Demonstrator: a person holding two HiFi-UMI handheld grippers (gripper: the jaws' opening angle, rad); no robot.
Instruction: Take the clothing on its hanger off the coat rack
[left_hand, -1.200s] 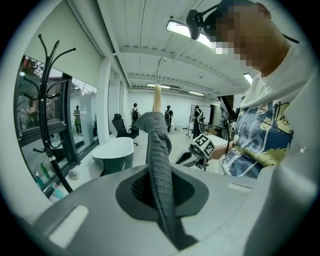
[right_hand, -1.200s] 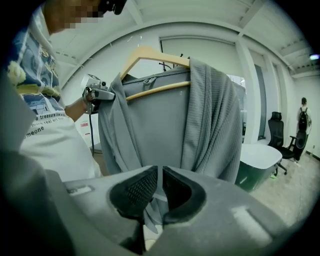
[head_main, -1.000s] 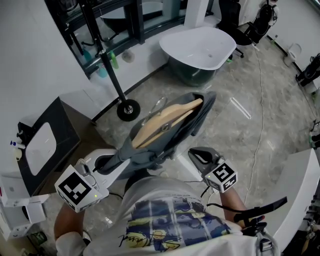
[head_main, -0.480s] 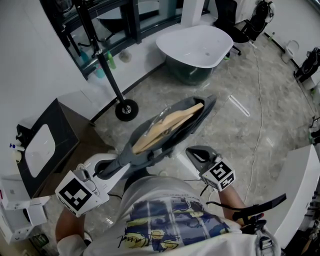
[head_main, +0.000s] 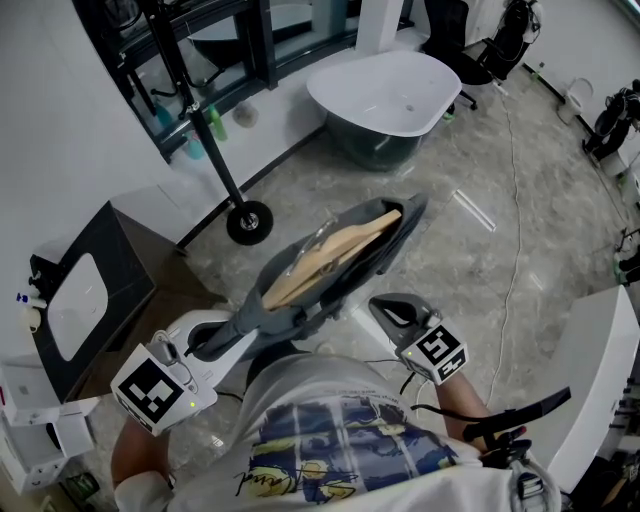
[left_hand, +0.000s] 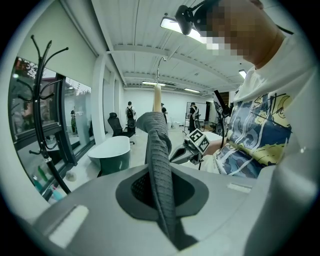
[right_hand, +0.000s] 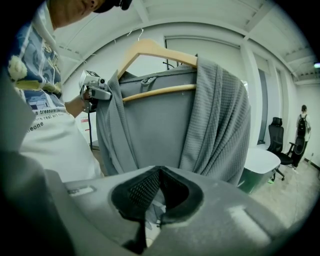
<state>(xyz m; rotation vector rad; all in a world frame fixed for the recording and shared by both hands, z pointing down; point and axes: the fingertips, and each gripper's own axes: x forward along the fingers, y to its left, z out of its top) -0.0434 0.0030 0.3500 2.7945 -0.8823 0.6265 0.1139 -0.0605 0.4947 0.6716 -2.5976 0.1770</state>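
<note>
A grey garment hangs on a wooden hanger, held in the air in front of me, away from the black coat rack. My left gripper is shut on a fold of the garment, which runs out from between its jaws; the hanger rises above. My right gripper sits just right of the garment, shut, with nothing in it. In the right gripper view the garment drapes over the hanger, and the right gripper is below and clear of the cloth.
A white bathtub stands beyond the garment. A dark cabinet with a white basin is at the left, near the rack's round base. A cable lies on the stone floor, and a white counter is at the right.
The hanger with the garment and both grippers have drifted slightly left in the head view. The left gripper's hold on the cloth looks the same.
</note>
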